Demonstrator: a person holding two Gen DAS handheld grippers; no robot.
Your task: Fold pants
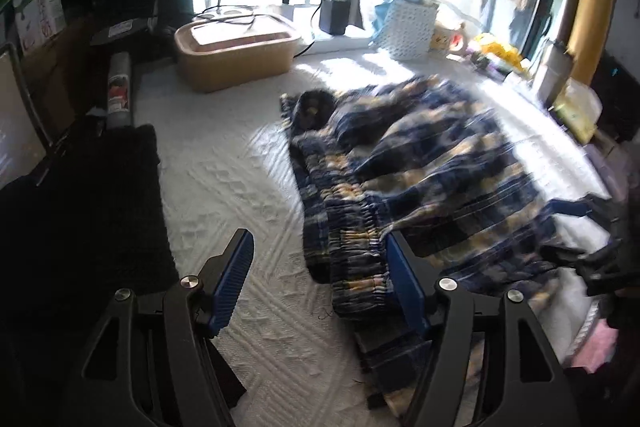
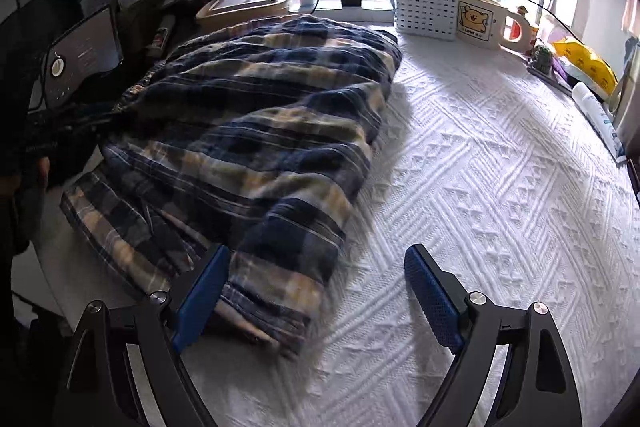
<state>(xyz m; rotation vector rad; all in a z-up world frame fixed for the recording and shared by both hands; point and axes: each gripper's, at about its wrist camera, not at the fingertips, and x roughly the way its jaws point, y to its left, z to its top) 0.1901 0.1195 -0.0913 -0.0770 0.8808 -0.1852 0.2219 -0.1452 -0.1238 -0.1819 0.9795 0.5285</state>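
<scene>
Pants [image 1: 420, 179] in navy-and-tan plaid lie rumpled on the white quilted bedspread [image 1: 240, 187]. Nearest, the left gripper [image 1: 320, 287] stands wide, the elastic waistband [image 1: 360, 259] between its jaws, unpinched. The right gripper [image 2: 316, 299] gapes over a leg hem [image 2: 272, 307], holding nothing. The flannel looks light, limp and clingy; waistband and hem seem the firmest holds. Beyond sits a woven basket [image 1: 236, 55].
</scene>
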